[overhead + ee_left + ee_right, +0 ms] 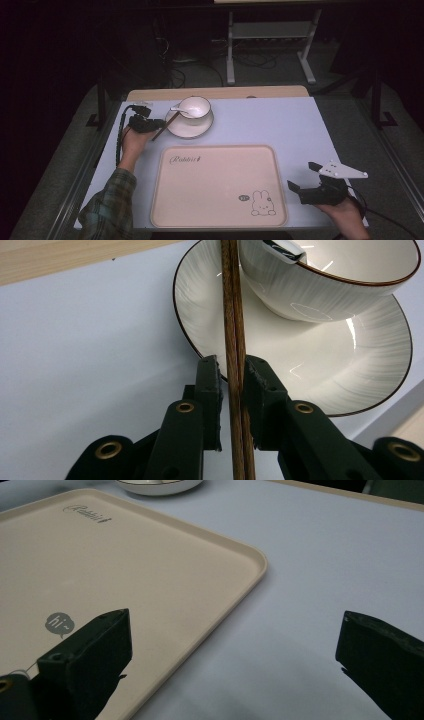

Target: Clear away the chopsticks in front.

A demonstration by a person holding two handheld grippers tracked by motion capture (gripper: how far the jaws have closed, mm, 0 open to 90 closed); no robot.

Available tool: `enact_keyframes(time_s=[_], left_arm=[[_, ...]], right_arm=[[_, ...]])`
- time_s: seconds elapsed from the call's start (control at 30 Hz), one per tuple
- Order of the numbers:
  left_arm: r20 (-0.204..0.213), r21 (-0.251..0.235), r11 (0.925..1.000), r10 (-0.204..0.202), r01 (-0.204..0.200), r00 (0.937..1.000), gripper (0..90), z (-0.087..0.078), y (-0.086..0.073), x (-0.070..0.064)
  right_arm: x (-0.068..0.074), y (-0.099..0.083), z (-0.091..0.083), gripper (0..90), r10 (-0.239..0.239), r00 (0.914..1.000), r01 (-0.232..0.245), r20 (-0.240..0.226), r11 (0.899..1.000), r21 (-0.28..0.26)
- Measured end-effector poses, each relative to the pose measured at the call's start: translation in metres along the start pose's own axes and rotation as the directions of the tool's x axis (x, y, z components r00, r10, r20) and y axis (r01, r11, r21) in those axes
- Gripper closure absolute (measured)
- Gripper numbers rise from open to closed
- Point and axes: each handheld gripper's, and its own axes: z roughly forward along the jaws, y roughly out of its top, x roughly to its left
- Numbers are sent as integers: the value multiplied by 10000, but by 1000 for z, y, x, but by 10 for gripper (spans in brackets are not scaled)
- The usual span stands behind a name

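Note:
A pair of brown wooden chopsticks (166,125) (232,315) leans with its far end on the white saucer (187,128) (210,305), beside the white bowl (196,106) (340,285) that stands on it. A white spoon (177,108) (282,249) rests in the bowl. My left gripper (159,123) (232,365) is shut on the chopsticks near their lower end, just left of the saucer. My right gripper (302,176) (235,617) is open with nothing in it, low over the table just right of the beige tray's (215,185) (125,570) near right corner.
The tray carries a rabbit picture and nothing else. The pale table top (280,125) has a wooden strip (215,92) along its far edge. A metal stand (270,30) and cables lie on the dark floor beyond. The saucer's rim (160,486) shows past the tray.

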Motion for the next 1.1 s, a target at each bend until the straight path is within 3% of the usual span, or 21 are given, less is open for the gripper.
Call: enact_keyframes(time_s=[0.33, 0.73, 1.1], left_arm=[[-67, 220, 9997, -84, 86, 9999, 774, 6, -3, 3], [202, 251, 9994, -260, 255, 9995, 847, 8, -5, 4], [271, -212, 9967, -772, 777, 9967, 852, -21, -18, 12]], right_arm=[[-1, -1, -1, 9, 22, 10000, -22, 3, 10000, 8], [0, -1, -1, 9, 20, 10000, -20, -10, 10000, 14], [-1, -1, -2, 9, 20, 10000, -20, -3, 10000, -3]])
